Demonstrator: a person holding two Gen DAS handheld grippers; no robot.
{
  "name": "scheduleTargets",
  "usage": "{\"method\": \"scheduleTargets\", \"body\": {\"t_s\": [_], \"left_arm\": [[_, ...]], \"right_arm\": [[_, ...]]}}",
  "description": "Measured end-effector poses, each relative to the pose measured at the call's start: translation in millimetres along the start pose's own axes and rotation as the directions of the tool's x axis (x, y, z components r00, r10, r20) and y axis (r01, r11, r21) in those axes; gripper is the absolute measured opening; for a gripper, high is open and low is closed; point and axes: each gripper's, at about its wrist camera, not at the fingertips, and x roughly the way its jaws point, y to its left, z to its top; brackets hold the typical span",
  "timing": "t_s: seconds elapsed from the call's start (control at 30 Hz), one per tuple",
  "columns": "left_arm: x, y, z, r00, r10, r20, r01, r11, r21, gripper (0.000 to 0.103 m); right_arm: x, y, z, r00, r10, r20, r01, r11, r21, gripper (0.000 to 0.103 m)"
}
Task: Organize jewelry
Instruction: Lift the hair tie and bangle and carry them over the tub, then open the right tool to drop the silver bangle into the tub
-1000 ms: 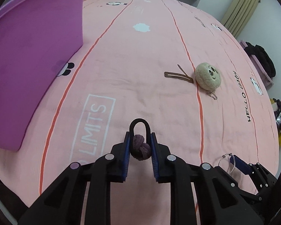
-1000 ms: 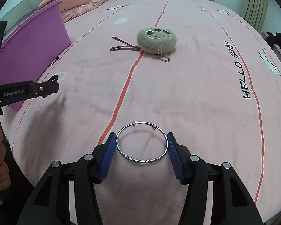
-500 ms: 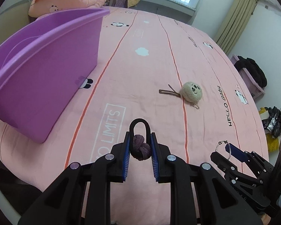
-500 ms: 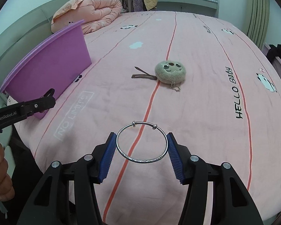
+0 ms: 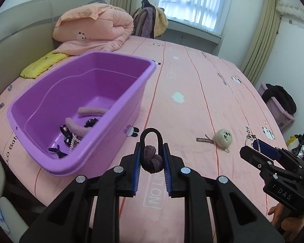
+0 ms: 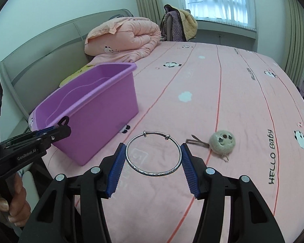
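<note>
1. Gripping a black hair tie with a mauve knitted knot [image 5: 152, 159], the left gripper [image 5: 151, 162] holds it narrowly between its blue pads, the black loop standing up above the fingertips and the whole thing lifted clear of the pink bedsheet [image 5: 192, 105].
2. Across the right gripper [image 6: 153, 159], a thin silver bangle [image 6: 153, 155] with two small beads on its far edge spans the gap, its sides pressed against both blue pads, which stand fairly wide apart around it, above the sheet.
3. A purple plastic tub [image 5: 119, 109] sits on the bed to the left of both grippers, near the left one; inside lie two fuzzy pink pieces, some black hair accessories and a small metallic clip.
4. A round beige plush charm [image 6: 222, 142] with a face and a short chain rests on the sheet to the right, a brown hair clip [image 6: 197, 141] lying just beside it on its left.
5. A folded peach duvet [image 5: 95, 26] with a panda print lies at the head of the bed, with a yellow cloth [image 5: 43, 64] below it behind the tub.
6. A person's hand [image 6: 12, 204] is wrapped round the left gripper's handle at the lower left of the right wrist view.
</note>
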Motion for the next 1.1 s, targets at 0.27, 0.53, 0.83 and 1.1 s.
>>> {"method": "scheduleTargets", "body": {"t_s": [0.27, 0.53, 0.83, 1.1], "left_arm": [[-10.8, 76.5, 33.9, 0.992, 0.117, 0.056, -0.112, 0.989, -0.093, 0.020], [8.1, 146.0, 54.2, 0.972, 0.234, -0.003, -0.230, 0.956, -0.181, 0.021], [50.1, 178.0, 60.1, 0.965, 0.239, -0.110, -0.258, 0.938, -0.231, 0.026], [56.6, 179.8, 56.1, 0.956, 0.270, -0.110, -0.289, 0.931, -0.222, 0.063]], "right_arm": [[43.2, 73.8, 69.6, 0.989, 0.149, -0.010, -0.149, 0.985, -0.084, 0.053], [101.3, 146.6, 111.8, 0.977, 0.200, -0.070, -0.210, 0.959, -0.190, 0.053], [170.7, 175.4, 123.9, 0.974, 0.144, -0.177, -0.183, 0.956, -0.228, 0.053], [200.6, 164.0, 135.5, 0.972, 0.073, -0.222, -0.114, 0.977, -0.181, 0.067]]}}
